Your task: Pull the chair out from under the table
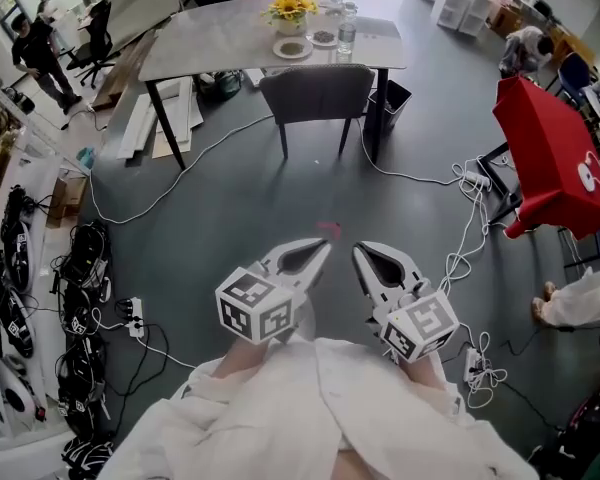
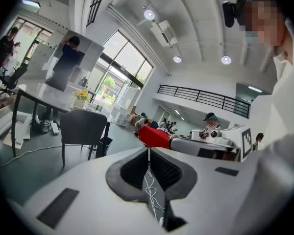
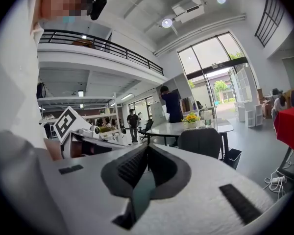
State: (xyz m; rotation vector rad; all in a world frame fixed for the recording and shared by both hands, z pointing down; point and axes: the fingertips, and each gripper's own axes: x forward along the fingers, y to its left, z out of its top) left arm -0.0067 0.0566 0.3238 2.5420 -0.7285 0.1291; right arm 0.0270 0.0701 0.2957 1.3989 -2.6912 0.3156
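**Chair position.** The chair (image 1: pixel 317 93) stands pushed in at the near edge of the table (image 1: pixel 220 33), with its backrest facing the person. It is well apart from both grippers, straight ahead of them.

**Jaws.** The left gripper (image 1: pixel 325 245) has its jaws together with nothing between them. The right gripper (image 1: pixel 358 250) is the same: jaws together, empty.

**Clearance.** Open grey floor (image 1: pixel 270 193) lies between the grippers and the chair. White cables (image 1: pixel 420 178) cross it to either side. A black bin (image 1: pixel 393 101) sits just beside the chair on the right, near a table leg. A red-covered table (image 1: pixel 545 153) stands further right.

**Hand pose.** Both grippers are held side by side close to the body. They point towards the chair with their tips angled inward, and their marker cubes are nearest the person.
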